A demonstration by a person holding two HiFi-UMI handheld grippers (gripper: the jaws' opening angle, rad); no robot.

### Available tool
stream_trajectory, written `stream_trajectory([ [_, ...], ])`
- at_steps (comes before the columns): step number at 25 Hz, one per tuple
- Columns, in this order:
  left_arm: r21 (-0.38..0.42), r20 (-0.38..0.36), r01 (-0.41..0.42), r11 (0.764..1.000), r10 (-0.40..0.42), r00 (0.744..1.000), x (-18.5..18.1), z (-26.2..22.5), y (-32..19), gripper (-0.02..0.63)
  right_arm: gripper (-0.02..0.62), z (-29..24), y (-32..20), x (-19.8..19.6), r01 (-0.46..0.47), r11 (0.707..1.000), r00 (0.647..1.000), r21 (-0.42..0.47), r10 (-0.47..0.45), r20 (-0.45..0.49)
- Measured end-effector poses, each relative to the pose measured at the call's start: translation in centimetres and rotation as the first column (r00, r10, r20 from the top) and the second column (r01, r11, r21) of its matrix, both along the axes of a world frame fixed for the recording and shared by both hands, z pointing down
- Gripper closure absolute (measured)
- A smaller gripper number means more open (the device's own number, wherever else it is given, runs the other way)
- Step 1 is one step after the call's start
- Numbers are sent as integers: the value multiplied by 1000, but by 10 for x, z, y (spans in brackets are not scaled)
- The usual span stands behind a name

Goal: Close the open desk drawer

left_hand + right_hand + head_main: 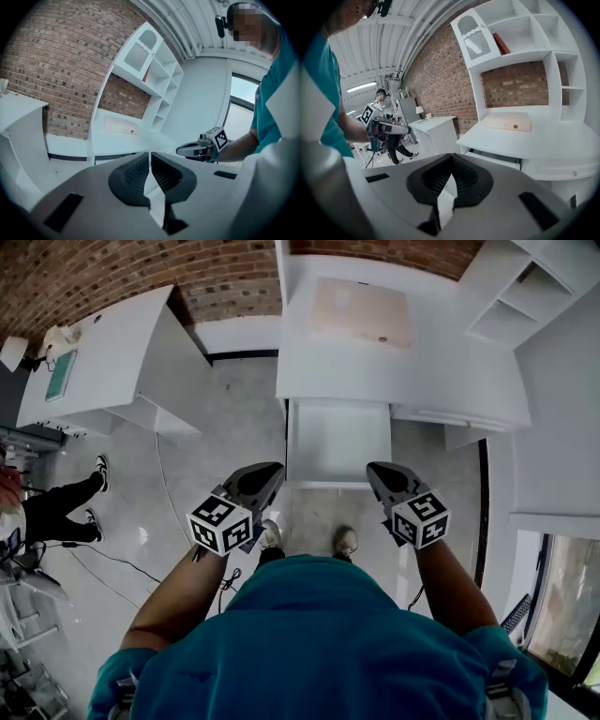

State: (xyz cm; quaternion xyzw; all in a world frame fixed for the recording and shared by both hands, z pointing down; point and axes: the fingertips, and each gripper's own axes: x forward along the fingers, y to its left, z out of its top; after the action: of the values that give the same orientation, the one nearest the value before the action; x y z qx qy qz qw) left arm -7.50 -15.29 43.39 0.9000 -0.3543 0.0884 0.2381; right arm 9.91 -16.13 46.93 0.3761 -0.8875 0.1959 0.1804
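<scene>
The open drawer (337,442) juts from under the tabletop (422,371), just ahead of and between both tools, its front edge running crosswise. The left tool (274,469) and the right tool (373,469), jaws pressed together and empty, are equally near it.

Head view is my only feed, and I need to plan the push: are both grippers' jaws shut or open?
Observer: Left gripper: its own view shows the jaws together with nothing between them.
Operator: And the right?
Observer: Right gripper: likewise, jaws together and empty.
Operator: Is the right one touching the drawer?
Observer: No. The right gripper view shows the drawer ahead, pulled out under the desktop and apart from the jaws.
</scene>
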Motion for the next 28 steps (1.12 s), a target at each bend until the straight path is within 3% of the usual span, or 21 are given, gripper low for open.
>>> stream_trajectory([
  [15,-179,65,-96,979,109,992,21,121,11,578,572,155,39,-23,-13,970,998,-243,-4,-67],
  [22,-233,69,-116,966,136,988,24,159,24,578,571,226,55,-28,-46,951,990,-305,2,-141],
  [28,-249,64,-137,959,158,985,27,171,35,578,566,289,74,-20,-121,908,972,-401,26,-234],
])
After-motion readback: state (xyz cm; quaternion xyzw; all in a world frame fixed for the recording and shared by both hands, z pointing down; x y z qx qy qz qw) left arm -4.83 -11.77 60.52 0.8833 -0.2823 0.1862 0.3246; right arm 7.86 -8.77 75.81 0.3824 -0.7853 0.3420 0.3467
